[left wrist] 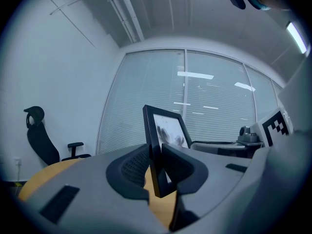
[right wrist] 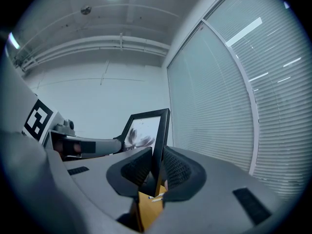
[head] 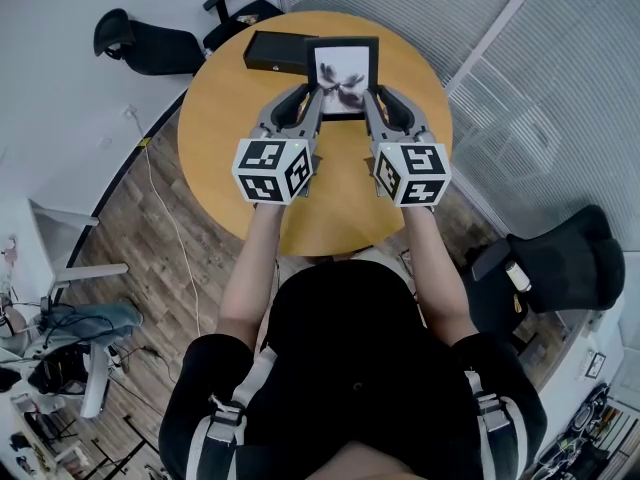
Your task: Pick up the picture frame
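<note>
My left gripper (head: 308, 100) had its fingers clamped on the left edge of the picture frame (head: 342, 72), which stood upright near the far edge of the round surface (head: 215, 138). The right gripper (head: 378, 100) pinched the frame's right edge. I judged the grasp made; the lift next called for raising both hands evenly.

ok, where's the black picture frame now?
Head view: the black picture frame stands upright far across the round wooden table, left gripper clamped on its left edge, right gripper on its right, flat black box beside it on the left.
</note>
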{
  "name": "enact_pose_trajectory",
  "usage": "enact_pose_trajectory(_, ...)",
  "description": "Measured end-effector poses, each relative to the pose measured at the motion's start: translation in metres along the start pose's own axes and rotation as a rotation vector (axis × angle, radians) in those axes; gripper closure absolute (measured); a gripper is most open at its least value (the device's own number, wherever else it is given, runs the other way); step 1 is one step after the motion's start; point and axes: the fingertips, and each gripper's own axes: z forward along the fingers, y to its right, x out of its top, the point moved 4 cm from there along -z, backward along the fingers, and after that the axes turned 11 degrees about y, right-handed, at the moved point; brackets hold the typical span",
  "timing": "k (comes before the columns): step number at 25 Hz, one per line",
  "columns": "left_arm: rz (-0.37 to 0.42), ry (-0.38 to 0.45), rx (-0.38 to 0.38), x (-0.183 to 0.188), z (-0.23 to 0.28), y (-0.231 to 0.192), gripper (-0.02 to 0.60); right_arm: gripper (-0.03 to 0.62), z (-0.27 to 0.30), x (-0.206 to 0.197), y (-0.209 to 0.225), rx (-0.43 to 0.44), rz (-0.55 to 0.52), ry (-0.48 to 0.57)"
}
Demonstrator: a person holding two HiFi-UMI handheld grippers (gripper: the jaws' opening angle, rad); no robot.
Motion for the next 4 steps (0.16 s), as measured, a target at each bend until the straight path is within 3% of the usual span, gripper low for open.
enact_pose_trajectory(4,-0.003,-0.004,-0.004,-0.002,0.0041,-0.0028,0.492,0.508,0.0036,-0.0023,0.0022,-0.001,0.004,-0.004)
